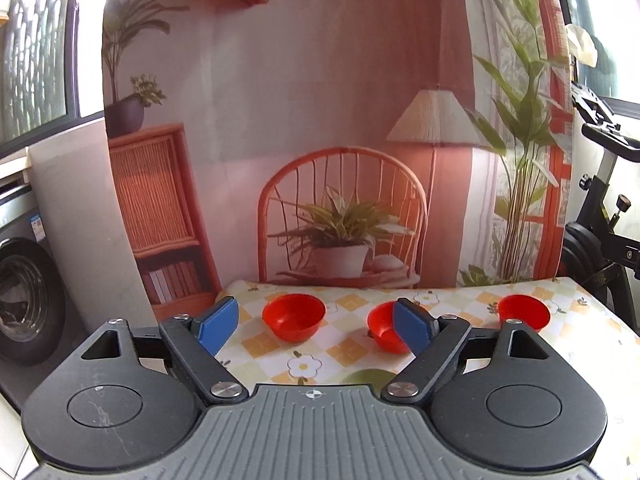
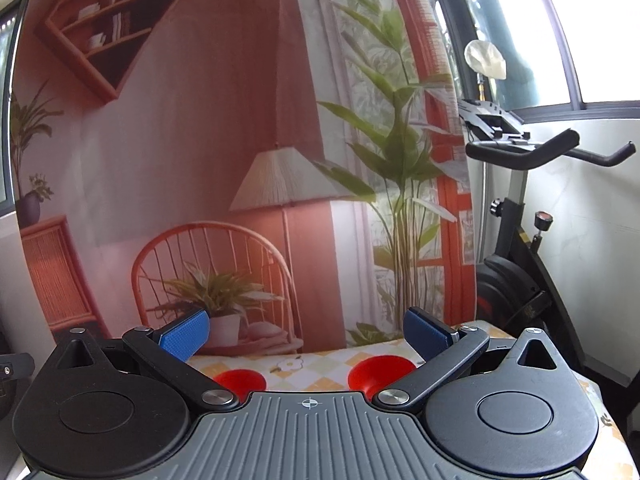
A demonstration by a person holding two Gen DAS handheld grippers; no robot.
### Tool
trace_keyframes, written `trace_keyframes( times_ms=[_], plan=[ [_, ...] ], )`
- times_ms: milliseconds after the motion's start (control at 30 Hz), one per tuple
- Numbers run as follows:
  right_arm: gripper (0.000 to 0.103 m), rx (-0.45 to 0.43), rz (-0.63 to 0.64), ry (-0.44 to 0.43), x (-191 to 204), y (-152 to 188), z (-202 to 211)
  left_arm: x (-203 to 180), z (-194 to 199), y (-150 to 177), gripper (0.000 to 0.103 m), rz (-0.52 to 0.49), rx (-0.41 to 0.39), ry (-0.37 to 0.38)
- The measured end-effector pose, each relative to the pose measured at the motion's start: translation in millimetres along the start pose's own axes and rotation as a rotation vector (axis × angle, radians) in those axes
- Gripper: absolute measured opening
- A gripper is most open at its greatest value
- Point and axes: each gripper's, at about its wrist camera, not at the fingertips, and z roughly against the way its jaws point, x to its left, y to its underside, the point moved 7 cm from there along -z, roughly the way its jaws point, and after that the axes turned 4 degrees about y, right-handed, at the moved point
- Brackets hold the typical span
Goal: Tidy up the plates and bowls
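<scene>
Three red bowls stand in a row on the flowered, checked tablecloth (image 1: 348, 352). In the left wrist view the left bowl (image 1: 293, 316) lies between the blue fingers, the middle bowl (image 1: 384, 326) is partly behind the right finger, and the right bowl (image 1: 523, 311) sits farther right. A green plate edge (image 1: 366, 376) peeks out just above the gripper body. My left gripper (image 1: 316, 324) is open, held above the table and empty. My right gripper (image 2: 308, 334) is open too, raised higher, with two red bowls (image 2: 239, 380) (image 2: 380, 370) low in its view.
A printed backdrop (image 1: 320, 140) of a room hangs right behind the table's far edge. An exercise bike (image 2: 520, 248) stands at the right of the table. A washing machine (image 1: 24, 300) stands at the left.
</scene>
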Motion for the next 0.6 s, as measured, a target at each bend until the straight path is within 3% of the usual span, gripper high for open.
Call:
trace_keyframes(
  times_ms=[100,267,433,600],
  plan=[
    [0.103,0.062,0.067,0.088,0.1,19.2,-19.8,0.5,-16.6,10.8,0.086,0.02,0.035,0.004],
    [0.102,0.16,0.044,0.041,-2.1,52.8,-43.8,-4.9,-41.7,30.7,0.083,0.024,0.098,0.037],
    [0.099,0.226,0.078,0.05,-3.5,84.8,-57.4,-14.8,-69.1,52.4,0.081,0.018,0.181,0.077],
    [0.082,0.322,0.121,0.054,-8.9,118.6,-69.9,-27.6,-85.8,80.3,0.08,0.023,0.251,0.131]
  ],
)
